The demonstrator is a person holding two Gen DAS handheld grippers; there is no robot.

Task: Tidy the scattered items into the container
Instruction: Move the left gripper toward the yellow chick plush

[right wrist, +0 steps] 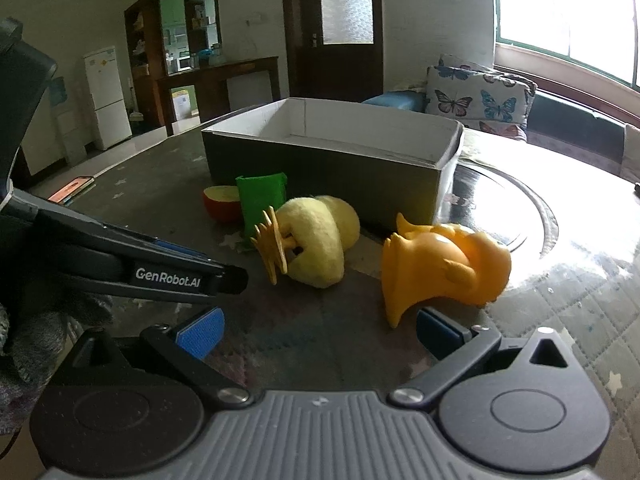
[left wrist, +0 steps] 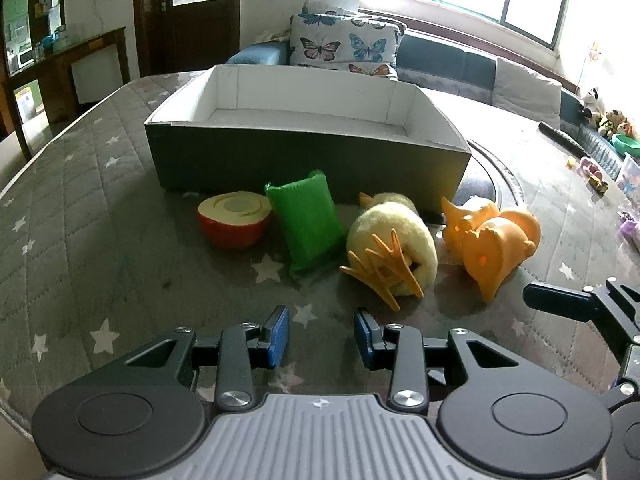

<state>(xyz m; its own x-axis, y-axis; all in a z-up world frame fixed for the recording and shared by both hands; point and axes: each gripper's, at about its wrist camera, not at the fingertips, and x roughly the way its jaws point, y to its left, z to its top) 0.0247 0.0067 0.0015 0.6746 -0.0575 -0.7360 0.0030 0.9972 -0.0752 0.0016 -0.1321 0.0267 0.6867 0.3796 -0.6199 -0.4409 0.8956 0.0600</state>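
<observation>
Where legible, "GenRobot.AI" on left gripper point(right wrist: 232, 276) arm; both grippers, incl. right gripper point(right wrist: 316, 336), spread wide, nothing between.

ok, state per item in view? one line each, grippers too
box: open top, upright, nothing visible inside
apple half: on the table, cut face up
green sponge: outside the box, propped at a tilt
yellow plush duck: on its side, feet toward the camera
orange rubber duck: tipped over by the box's corner
left gripper: open, holding nothing
right gripper: open wide, holding nothing, near the orange rubber duck
</observation>
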